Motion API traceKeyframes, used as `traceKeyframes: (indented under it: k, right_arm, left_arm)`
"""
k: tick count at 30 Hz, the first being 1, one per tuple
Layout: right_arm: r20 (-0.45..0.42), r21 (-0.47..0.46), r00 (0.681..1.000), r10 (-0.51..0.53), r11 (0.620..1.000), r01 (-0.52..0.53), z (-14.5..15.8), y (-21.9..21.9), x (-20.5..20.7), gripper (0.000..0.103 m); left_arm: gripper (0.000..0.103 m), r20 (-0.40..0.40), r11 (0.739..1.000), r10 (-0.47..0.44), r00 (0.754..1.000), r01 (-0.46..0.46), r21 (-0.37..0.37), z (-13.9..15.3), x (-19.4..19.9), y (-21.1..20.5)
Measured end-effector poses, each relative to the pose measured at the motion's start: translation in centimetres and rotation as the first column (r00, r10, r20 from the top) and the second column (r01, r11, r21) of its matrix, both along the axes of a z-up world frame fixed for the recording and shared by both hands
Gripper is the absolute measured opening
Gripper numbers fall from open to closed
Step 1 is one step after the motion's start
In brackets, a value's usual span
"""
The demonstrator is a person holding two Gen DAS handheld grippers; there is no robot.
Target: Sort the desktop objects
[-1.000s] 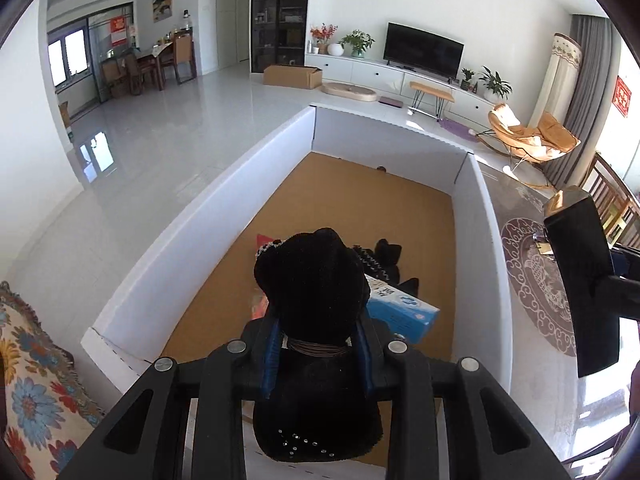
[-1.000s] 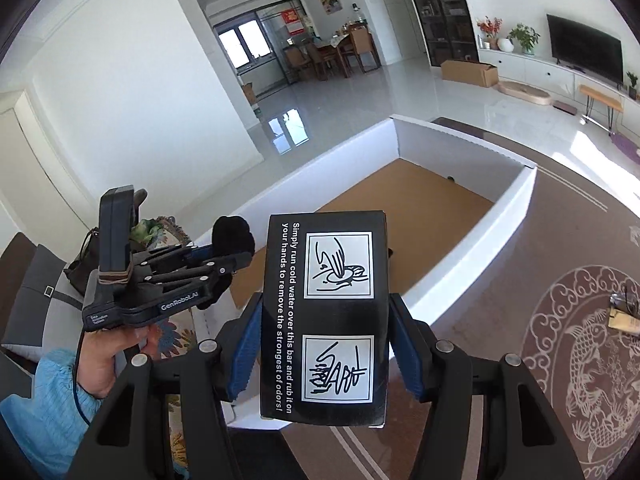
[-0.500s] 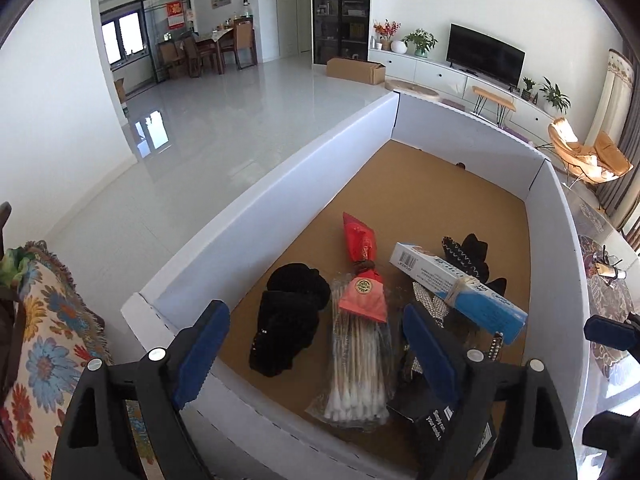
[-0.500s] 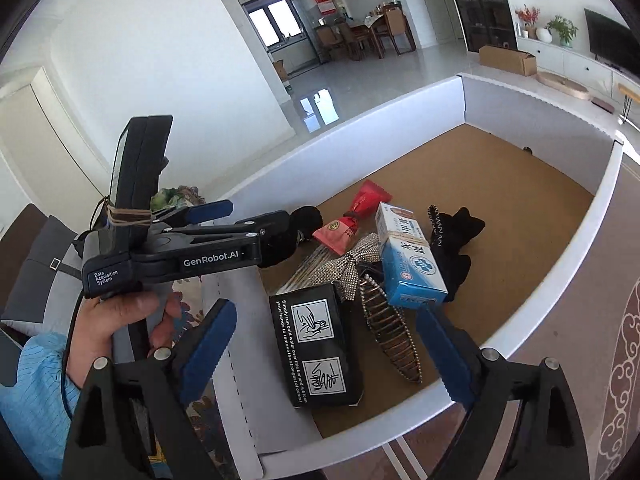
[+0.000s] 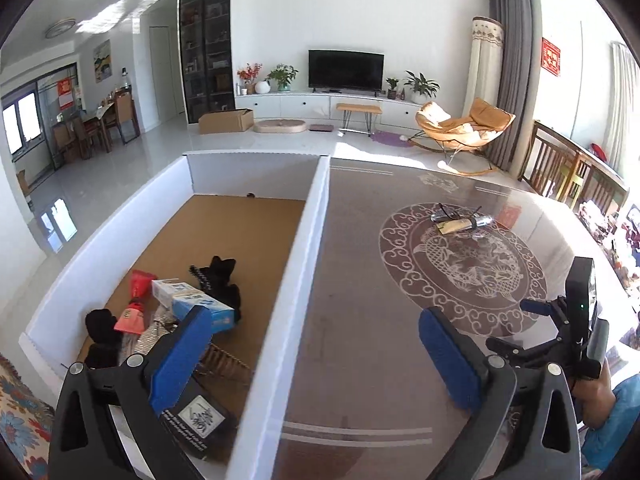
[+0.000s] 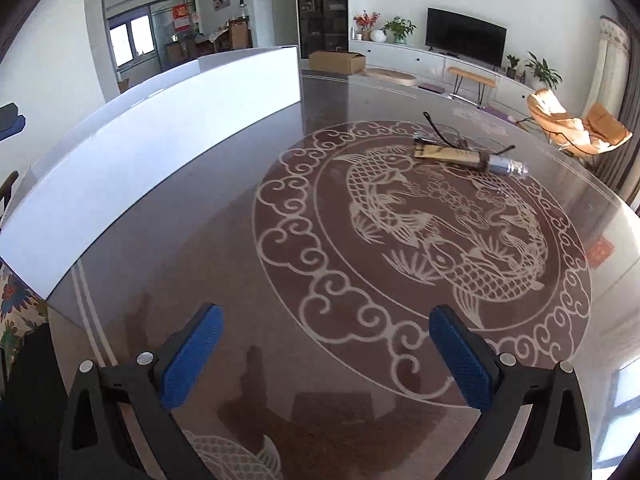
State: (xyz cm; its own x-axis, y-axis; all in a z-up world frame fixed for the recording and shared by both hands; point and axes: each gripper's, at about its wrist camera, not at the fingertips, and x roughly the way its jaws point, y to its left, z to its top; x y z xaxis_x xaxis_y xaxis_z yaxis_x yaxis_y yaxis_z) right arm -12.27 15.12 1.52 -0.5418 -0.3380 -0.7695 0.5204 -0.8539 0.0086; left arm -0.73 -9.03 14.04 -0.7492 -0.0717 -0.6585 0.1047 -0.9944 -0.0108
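Left wrist view: our left gripper jaws just opened wide, nothing between; black plush we held now lies in white tray beside blue carton. Tray wall crosses between fingers.

Right wrist view: our right gripper just opened wide, empty; black box gone from grip, over patterned table. Tube and glasses well ahead.

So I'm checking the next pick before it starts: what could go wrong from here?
1. The glasses lie across the tube on the glass table; grabbing one may drag the other.
2. The thin frames could slip from wide pads.
3. The white box is already piled near its front corner, so a drop there may land on the black carton.
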Motion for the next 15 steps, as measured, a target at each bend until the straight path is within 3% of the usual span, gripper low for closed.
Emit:
traceKeyframes:
  k: [2, 5, 9, 15]
  right_arm:
    - [-0.003, 0.026, 0.998, -0.067, 0.997, 0.067, -0.6, 3.3, -0.4, 0.103]
    - [0.028, -0.032, 0.989, -0.148, 0.988, 0.149, -0.4, 6.6, -1.7, 0.103]
    - [0.077, -0.047, 0.971, -0.227, 0.972, 0.231, -0.7, 8.0, -2.7, 0.103]
    - [0.053, 0.001, 0.959, -0.279, 0.96, 0.28, -0.5, 8.0, -2.5, 0.103]
  left_arm:
    - [0.103, 0.047, 0.997, -0.073, 0.996, 0.073, -0.008, -2.1, -1.0, 3.3]
    - [0.103, 0.128, 0.993, -0.11, 0.986, 0.116, -0.038, -6.5, -2.9, 6.9]
    - [0.103, 0.219, 0.997, -0.076, 0.973, 0.08, -0.009, -11.2, -5.1, 9.0]
    - [0.103, 0.249, 0.999, -0.03, 0.968, 0.032, -0.006, -13.4, -7.2, 9.7]
